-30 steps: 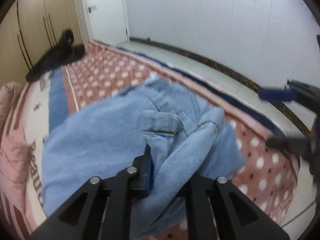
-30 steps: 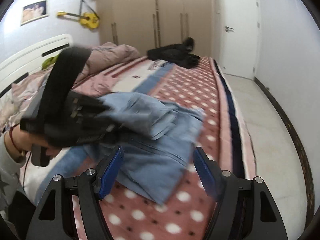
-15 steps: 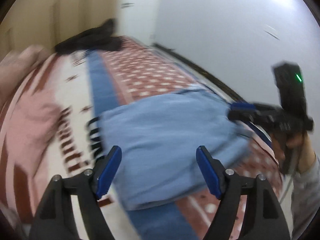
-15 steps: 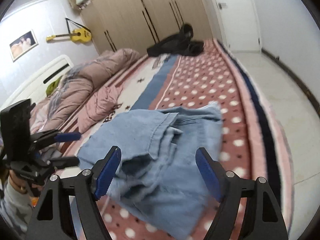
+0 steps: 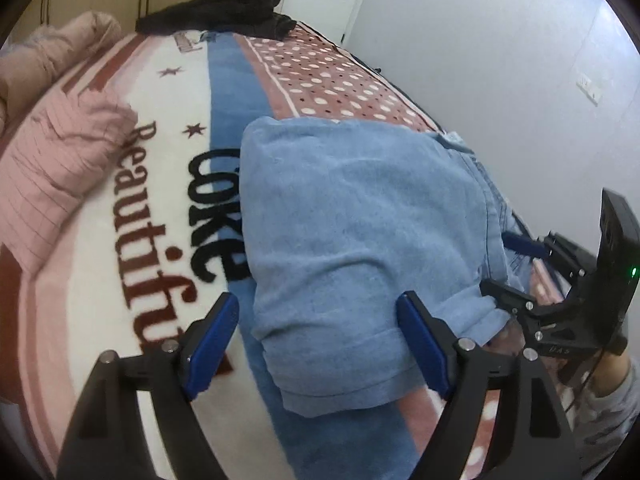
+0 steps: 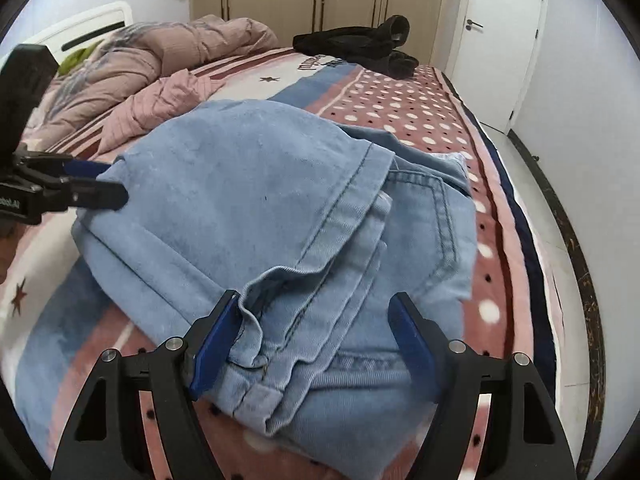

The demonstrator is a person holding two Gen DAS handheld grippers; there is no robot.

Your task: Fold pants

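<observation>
Light blue denim pants (image 5: 352,240) lie folded in a thick stack on the patterned bed blanket (image 5: 152,208). My left gripper (image 5: 320,344) is open, its fingers on either side of the stack's near folded edge. My right gripper (image 6: 316,340) is open at the waistband end (image 6: 304,320), its left pad touching the cloth. Each gripper shows in the other's view: the right one (image 5: 516,272) at the stack's right edge, the left one (image 6: 92,184) at its left edge.
A pink quilt (image 6: 132,72) is bunched at the head of the bed. A black garment (image 6: 360,44) lies at the far end near the wardrobe and white door (image 6: 496,40). The floor (image 6: 560,216) runs along the bed's right side.
The left gripper let go of the denim and opened. The pants went from a loose heap to a flat folded stack. Both grippers came in close at opposite ends.
</observation>
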